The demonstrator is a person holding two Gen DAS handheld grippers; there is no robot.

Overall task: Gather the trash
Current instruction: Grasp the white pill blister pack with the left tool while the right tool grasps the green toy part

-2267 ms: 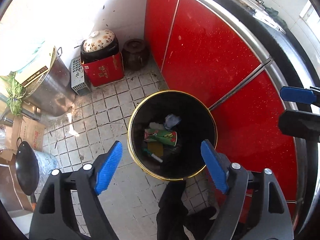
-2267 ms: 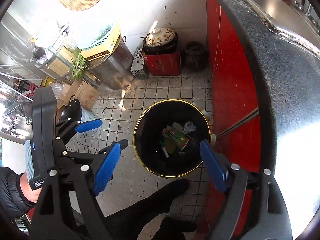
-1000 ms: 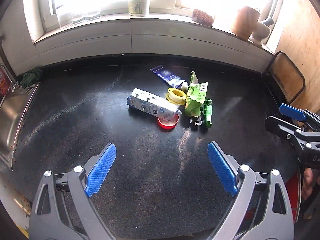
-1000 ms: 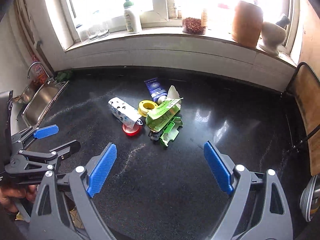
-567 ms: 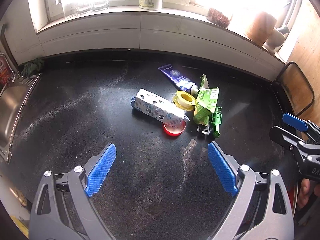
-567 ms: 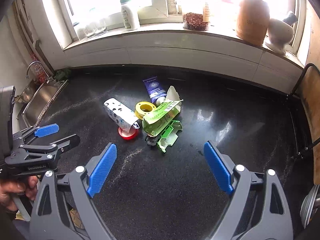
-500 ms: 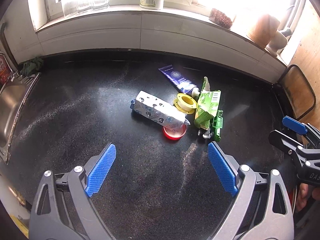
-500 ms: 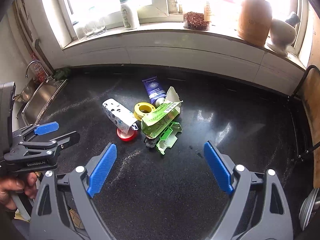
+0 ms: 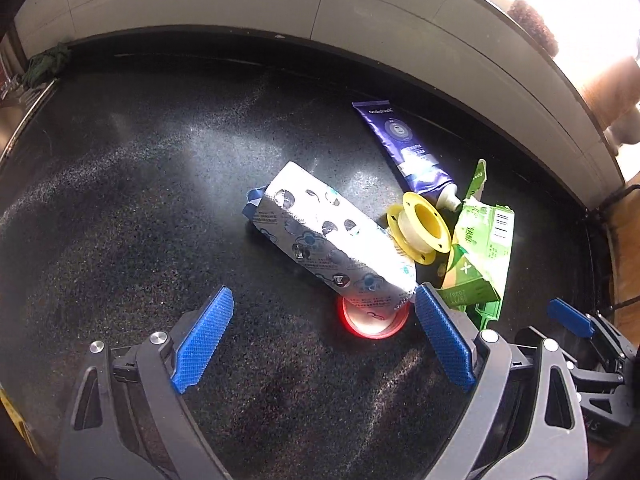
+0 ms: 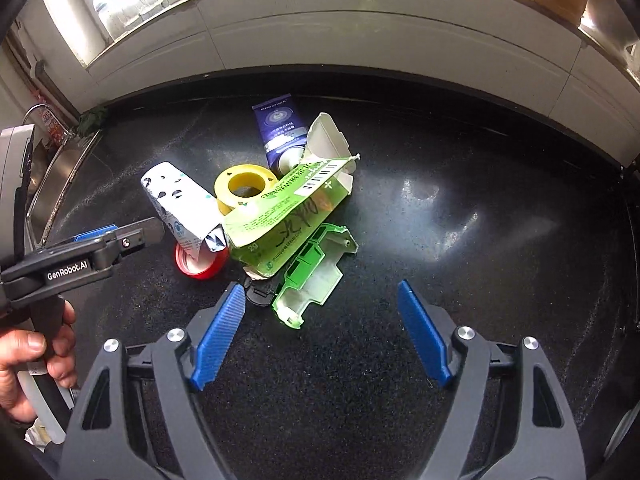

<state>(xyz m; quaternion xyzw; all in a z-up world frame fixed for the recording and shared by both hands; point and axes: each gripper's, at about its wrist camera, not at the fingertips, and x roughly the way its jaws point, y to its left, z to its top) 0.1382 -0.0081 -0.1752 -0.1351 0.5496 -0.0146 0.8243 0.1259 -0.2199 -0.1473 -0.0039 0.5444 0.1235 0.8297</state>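
You are approaching the trash pile with both grippers, so the step in hand is the reach, not yet a grasp. The left gripper [image 9: 320, 344] is holding its fingers wide apart with nothing between them. The right gripper [image 10: 320, 334] has just been narrowing its fingers, which are empty and apart.

The trash is lying on the speckled black desk [image 9: 140, 200], right of centre in the left wrist view:
- a crumpled white printed carton [image 9: 332, 248], resting on a red round lid [image 9: 374, 320];
- a yellow plastic spool [image 9: 424, 228];
- a purple soft tube [image 9: 404, 148];
- a flattened green cardboard box [image 10: 284, 208];
- a rigid green plastic toy shell [image 10: 316, 276].

Next, judge one piece per gripper, lower over it, then close across its narrow side.
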